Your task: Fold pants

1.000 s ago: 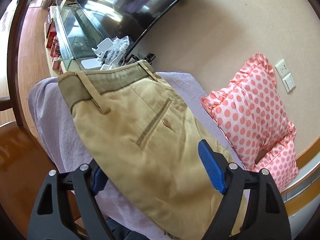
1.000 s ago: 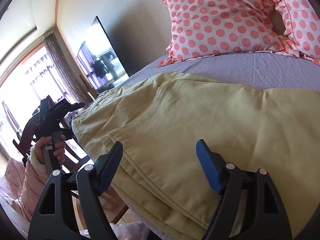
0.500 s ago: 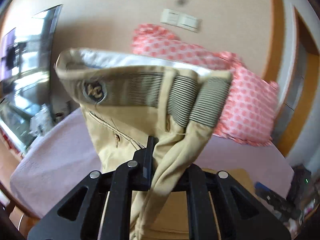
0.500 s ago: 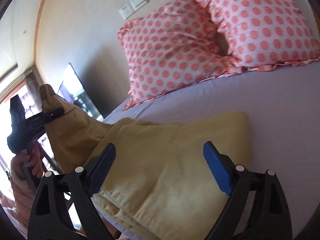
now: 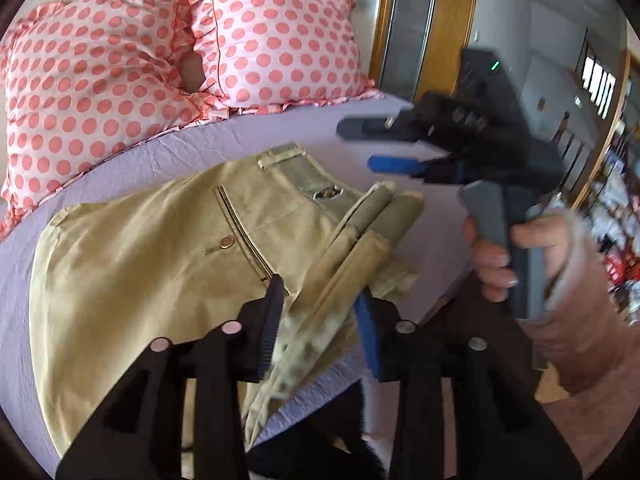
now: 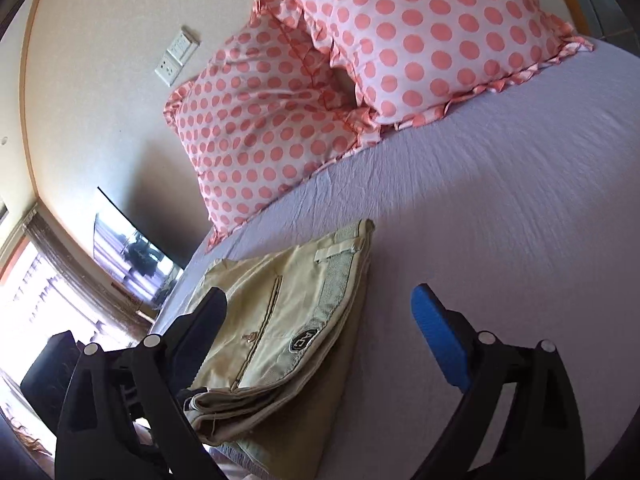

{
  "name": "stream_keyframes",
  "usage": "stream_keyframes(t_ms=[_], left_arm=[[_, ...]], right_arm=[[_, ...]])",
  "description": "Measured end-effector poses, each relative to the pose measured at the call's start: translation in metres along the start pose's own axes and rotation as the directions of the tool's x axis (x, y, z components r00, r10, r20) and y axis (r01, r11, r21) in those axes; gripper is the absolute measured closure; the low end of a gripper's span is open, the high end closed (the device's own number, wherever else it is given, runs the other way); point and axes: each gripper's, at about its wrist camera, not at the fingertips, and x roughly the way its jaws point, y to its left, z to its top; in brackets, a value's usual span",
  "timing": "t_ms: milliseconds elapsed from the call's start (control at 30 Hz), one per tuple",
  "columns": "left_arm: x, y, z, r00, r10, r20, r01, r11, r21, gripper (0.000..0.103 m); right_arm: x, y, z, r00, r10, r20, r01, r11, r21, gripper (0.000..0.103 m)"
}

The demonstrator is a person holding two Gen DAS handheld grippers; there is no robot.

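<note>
Your left gripper [image 5: 320,320] is holding a bunched fold of the khaki cotton pants [image 5: 160,248] between narrowly parted jaws. Your right gripper [image 6: 320,320] is hovering with jaws spread wide, gripping nothing. The pants are lying folded on the lavender bed sheet [image 6: 500,200], near its edge, well apart from the two pink polka-dot pillows [image 6: 360,60].

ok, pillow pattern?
Pillows: white with coral-pink polka dots and ruffled edging, clearest in the right wrist view.
</note>
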Motion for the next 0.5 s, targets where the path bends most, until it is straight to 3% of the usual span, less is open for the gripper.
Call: stream_keyframes(t_ms=[33,100,133,200,233,300,367,500], left_arm=[[-0.015,0.008,0.001,0.999,-0.022,0.039,0.023,0.999,-0.037,0.046],[-0.042,0.035,0.006,0.992,0.05,0.118,-0.034,0.991,-0.13,0.033],[-0.051,0.055,0.005,0.982,0.134,0.133,-0.109,0.977,-0.182,0.033],[-0.057,0.1,0.002,0.954,0.283,0.098,-0.244,0.924,-0.295,0.033],[-0.056,0.124,-0.002,0.95,0.304,0.067,-0.262,0.897,-0.355,0.035],[-0.048,0.162,-0.009,0.959,0.284,0.014,-0.247,0.857,-0.453,0.035],[-0.037,0.189,-0.017,0.968,0.249,-0.034,-0.231,0.824,-0.517,0.035],[-0.014,0.208,-0.023,0.997,0.067,-0.046,-0.082,0.805,-0.588,0.034]], right_arm=[[0.01,0.0,0.0,0.999,0.01,-0.044,-0.01,1.0,-0.001,0.008],[0.028,0.0,-0.003,0.994,0.006,-0.112,-0.007,1.0,-0.013,0.013],[0.035,-0.001,-0.006,0.99,0.0,-0.14,-0.003,1.0,-0.019,0.021],[0.045,0.002,-0.007,0.987,-0.021,-0.159,0.012,0.998,-0.055,0.027],[0.049,0.003,-0.007,0.985,0.008,-0.17,-0.017,0.998,-0.053,0.041],[0.056,0.005,-0.007,0.98,0.05,-0.194,-0.059,0.998,-0.037,0.042],[0.06,0.005,-0.004,0.982,0.026,-0.189,-0.036,0.998,-0.05,0.043],[0.066,0.003,0.003,0.979,0.049,-0.198,-0.053,0.999,-0.015,0.043]])
